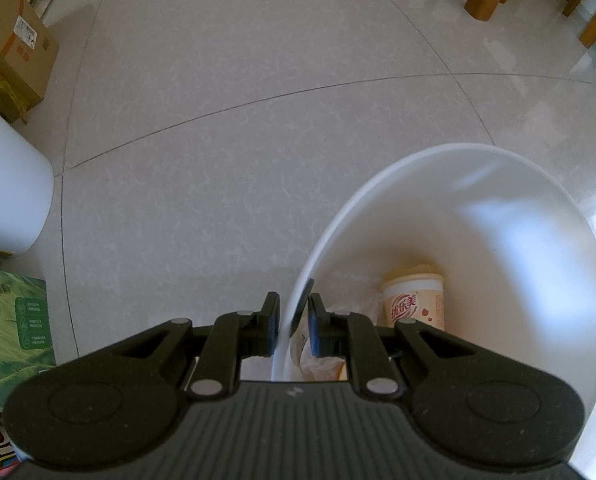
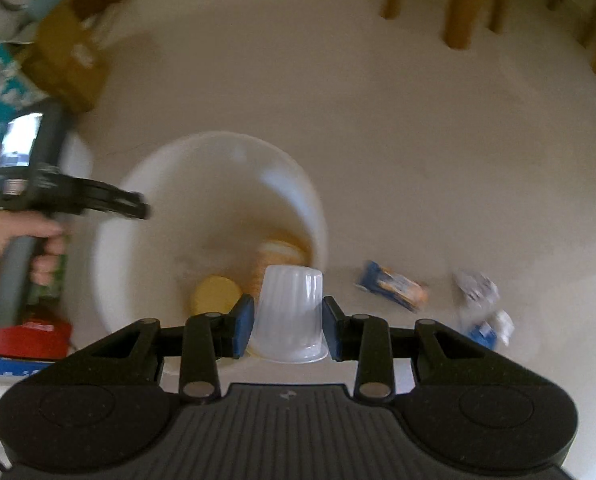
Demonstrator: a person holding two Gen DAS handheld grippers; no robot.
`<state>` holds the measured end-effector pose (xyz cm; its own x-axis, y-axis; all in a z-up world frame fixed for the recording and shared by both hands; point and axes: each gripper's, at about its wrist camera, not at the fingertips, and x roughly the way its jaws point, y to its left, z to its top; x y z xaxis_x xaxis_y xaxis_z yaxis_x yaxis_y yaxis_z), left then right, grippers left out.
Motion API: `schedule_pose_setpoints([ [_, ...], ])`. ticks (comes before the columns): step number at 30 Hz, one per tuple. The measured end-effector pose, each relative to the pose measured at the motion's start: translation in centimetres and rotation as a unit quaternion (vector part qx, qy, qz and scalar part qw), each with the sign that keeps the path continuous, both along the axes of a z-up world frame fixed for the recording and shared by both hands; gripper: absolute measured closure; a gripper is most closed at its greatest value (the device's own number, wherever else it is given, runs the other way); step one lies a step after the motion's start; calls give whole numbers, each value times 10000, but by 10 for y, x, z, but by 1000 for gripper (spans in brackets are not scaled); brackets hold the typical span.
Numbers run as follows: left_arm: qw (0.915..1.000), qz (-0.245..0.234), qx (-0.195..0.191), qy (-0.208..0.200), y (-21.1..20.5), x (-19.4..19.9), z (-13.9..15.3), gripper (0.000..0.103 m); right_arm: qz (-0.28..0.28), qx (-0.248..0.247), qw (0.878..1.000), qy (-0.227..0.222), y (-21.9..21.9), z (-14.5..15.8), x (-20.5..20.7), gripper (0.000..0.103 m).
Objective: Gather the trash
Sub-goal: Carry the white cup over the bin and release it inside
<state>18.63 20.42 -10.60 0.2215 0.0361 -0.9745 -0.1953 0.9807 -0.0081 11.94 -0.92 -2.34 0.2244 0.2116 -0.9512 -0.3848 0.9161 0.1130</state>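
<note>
While the left gripper (image 1: 293,326) has its jaws clenched on the bucket (image 1: 498,208) rim to tilt the mouth open, the right gripper (image 2: 287,326) carries a clear plastic cup (image 2: 287,312), jaws grasping it, just at the opening. Wrappers (image 2: 394,286) lie on the floor (image 2: 418,120) beside it.

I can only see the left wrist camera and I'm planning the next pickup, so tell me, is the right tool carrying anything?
Observer: Yes, the right tool grips a translucent plastic cup, closed end pointing away.
Operator: Any trash on the floor?
Observer: A blue and orange wrapper lies on the floor just right of the white bucket.
Operator: Anything else?
Observer: A crumpled white and blue packet lies farther right, apart from the wrapper.
</note>
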Motion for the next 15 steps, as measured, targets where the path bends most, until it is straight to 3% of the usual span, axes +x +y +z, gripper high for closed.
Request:
schedule_pose_setpoints([
  [6,10000,-11,6,-4,0,0,0,90,585,224,9980,-101,39,5,-4,61],
  [7,10000,-25,15,-4,-1,0,0,90,645,230,9976,-114,45,6,-4,59],
  [9,10000,-30,13,-7,0,0,0,90,762,234,9967,-152,53,6,-6,34],
  [15,10000,-39,25,-8,-2,0,0,90,665,289,9972,-159,51,4,-11,31],
])
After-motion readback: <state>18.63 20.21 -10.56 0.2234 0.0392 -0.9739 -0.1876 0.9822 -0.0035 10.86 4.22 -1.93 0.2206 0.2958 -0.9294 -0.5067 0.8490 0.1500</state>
